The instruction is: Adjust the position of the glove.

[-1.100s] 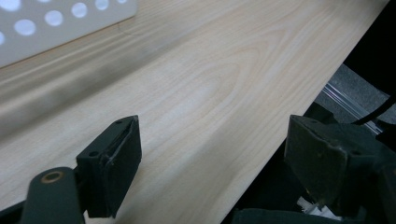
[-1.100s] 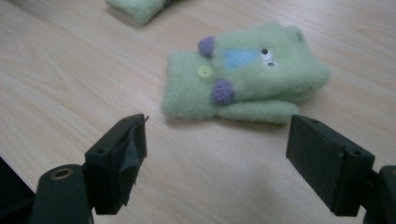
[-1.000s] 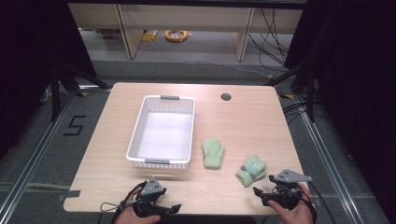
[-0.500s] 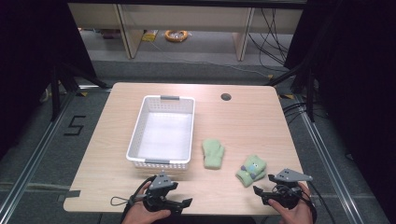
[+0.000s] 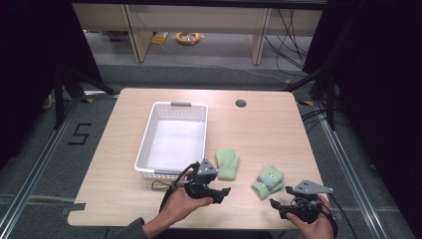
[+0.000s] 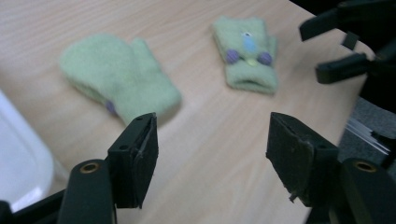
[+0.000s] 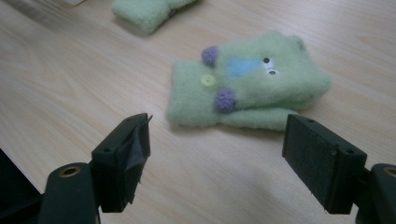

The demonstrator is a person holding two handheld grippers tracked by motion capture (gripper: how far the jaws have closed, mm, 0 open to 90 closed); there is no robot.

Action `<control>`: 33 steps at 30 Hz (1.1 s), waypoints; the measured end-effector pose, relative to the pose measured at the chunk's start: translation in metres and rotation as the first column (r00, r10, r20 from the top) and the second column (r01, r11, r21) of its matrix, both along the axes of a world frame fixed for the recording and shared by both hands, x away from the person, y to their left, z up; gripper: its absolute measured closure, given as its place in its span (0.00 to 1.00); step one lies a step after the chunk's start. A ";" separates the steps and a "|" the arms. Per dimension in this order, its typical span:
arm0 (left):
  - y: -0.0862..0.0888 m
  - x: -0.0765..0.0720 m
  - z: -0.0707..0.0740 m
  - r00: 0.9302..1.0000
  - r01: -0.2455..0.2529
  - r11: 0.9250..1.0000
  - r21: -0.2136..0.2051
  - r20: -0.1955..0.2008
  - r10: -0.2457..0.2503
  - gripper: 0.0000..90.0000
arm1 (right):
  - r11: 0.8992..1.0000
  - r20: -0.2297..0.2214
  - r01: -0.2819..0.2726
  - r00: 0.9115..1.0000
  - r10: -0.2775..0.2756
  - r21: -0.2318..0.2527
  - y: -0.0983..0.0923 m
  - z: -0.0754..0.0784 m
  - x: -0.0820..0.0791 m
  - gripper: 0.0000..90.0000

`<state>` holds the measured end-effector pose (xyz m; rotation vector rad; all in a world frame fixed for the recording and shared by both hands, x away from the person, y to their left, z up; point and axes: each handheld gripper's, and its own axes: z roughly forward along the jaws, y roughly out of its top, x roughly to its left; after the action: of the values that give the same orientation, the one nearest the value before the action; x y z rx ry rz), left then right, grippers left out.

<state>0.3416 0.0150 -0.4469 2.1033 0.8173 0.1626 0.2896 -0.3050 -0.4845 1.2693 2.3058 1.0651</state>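
Note:
Two green mittens lie on the wooden table. The plain mitten (image 5: 227, 163) (image 6: 119, 84) sits beside the white basket's front right corner. The other mitten (image 5: 267, 180) (image 7: 247, 81) has a face, a yellow button and purple bobbles, and lies farther right. My left gripper (image 5: 219, 191) (image 6: 212, 154) is open with nothing between its jaws, just short of the plain mitten. My right gripper (image 5: 278, 205) (image 7: 224, 158) is open too, close in front of the face mitten, which lies beyond its jaws.
A white mesh basket (image 5: 143, 143) stands left of centre with nothing in it; its corner (image 6: 18, 163) is by my left jaw. A round hole (image 5: 241, 103) marks the table's far side. The table's front edge runs under both hands.
My left gripper has moved right and forward from the table's front edge toward the plain mitten. The right gripper and both mittens have stayed put.

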 end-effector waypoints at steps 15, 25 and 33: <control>-0.048 0.062 -0.001 0.996 -0.080 0.981 0.179 -0.017 0.084 0.52 | 1.000 0.009 -0.005 1.000 0.005 0.006 -0.003 -0.001 0.001 0.27; -0.066 0.078 -0.012 0.992 -0.118 0.963 0.244 -0.006 0.123 0.61 | 1.000 -0.001 -0.023 1.000 0.023 0.005 0.000 -0.001 0.000 0.27; -0.070 0.081 -0.025 0.991 -0.127 0.947 0.295 -0.003 0.134 0.63 | 1.000 0.003 -0.028 1.000 0.028 0.006 0.000 -0.001 0.000 0.27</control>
<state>0.4226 -0.0550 -0.4716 2.3315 0.9975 0.3508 0.2900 -0.3053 -0.4858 1.2402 2.3262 1.0829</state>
